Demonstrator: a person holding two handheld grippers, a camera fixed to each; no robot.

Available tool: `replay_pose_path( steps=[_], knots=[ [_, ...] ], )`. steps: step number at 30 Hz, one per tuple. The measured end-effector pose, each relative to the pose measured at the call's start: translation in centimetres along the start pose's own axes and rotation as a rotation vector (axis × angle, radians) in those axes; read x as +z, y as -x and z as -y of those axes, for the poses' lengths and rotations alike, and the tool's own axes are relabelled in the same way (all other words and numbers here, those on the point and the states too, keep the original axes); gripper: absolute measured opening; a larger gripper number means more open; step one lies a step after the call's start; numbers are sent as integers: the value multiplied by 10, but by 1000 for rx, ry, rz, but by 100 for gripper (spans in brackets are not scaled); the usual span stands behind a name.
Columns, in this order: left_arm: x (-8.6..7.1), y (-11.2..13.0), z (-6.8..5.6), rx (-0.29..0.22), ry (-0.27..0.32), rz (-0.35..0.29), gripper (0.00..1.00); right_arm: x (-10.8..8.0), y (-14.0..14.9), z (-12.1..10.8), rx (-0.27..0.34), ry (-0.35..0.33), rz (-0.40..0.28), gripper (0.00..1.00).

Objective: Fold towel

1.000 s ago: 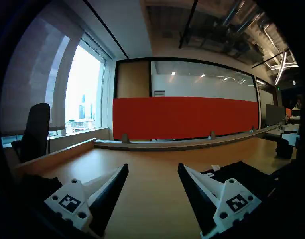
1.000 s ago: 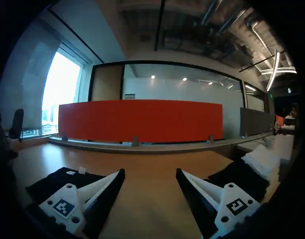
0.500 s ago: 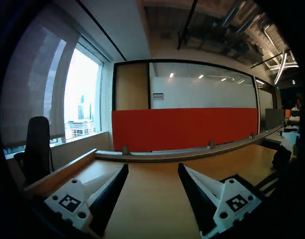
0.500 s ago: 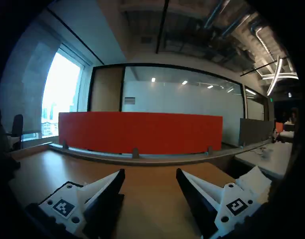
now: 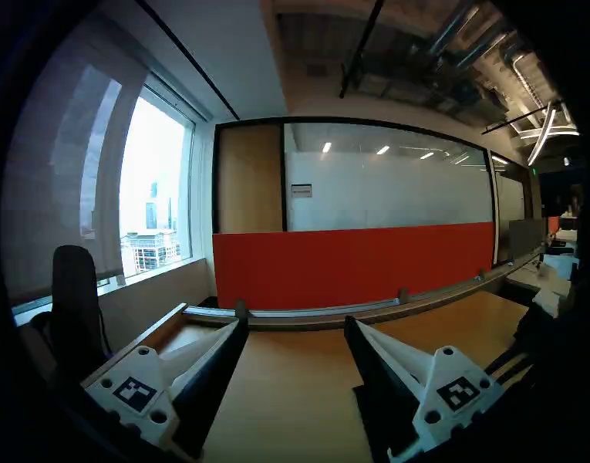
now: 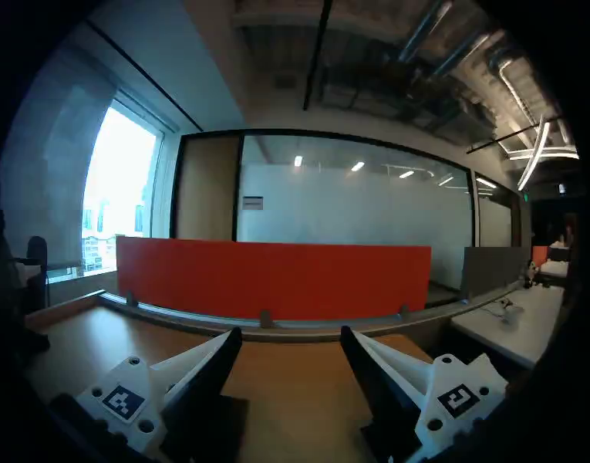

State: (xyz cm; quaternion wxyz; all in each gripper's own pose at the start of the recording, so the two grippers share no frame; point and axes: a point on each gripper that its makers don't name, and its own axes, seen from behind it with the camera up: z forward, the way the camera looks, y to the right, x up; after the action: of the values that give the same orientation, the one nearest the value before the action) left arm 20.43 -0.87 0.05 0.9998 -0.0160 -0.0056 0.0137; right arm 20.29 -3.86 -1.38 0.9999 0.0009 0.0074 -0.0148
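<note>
Partition (image 5: pixel 348 262) behind desk (image 5: pixel 295 386); chair (image 5: pixel 71 301) at left

Readable words: none; no word, brand or number can be made out in either view.
Left claw (image 5: pixel 295 322): each white finger carries a square black-and-white marker (image 5: pixel 135 393); it is a block pattern with no letters or digits.
Right claw (image 6: pixel 291 332): both fingers carry square patterned tags (image 6: pixel 458 401) of the same kind, again blocks only.
Left gripper view, wall: a small pale sign (image 5: pixel 300 190) sits on the glass wall (image 5: pixel 387 185) above the red partition (image 5: pixel 348 266); its print is too small to read.
Right gripper view, wall: a small sign on the glass there is a grey blur, illegible.
</note>
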Motion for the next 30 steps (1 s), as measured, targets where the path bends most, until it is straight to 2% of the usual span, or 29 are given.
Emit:
replay_pose_path(
  steps=[8,17,23,30],
  knots=[
    [-2,-15,-1,15,14,25,92,-6,-16,2,-3,-13,9,100],
    [-7,-13,-13,51,69,69,92,-9,-17,6,-45,-34,47,99],
    [-11,-6,-23,79,119,103,92,-12,-3,16,-93,-99,106,99],
    [-17,6,-34,95,178,145,92,-18,9,31,-125,-206,170,100]
  ],
)
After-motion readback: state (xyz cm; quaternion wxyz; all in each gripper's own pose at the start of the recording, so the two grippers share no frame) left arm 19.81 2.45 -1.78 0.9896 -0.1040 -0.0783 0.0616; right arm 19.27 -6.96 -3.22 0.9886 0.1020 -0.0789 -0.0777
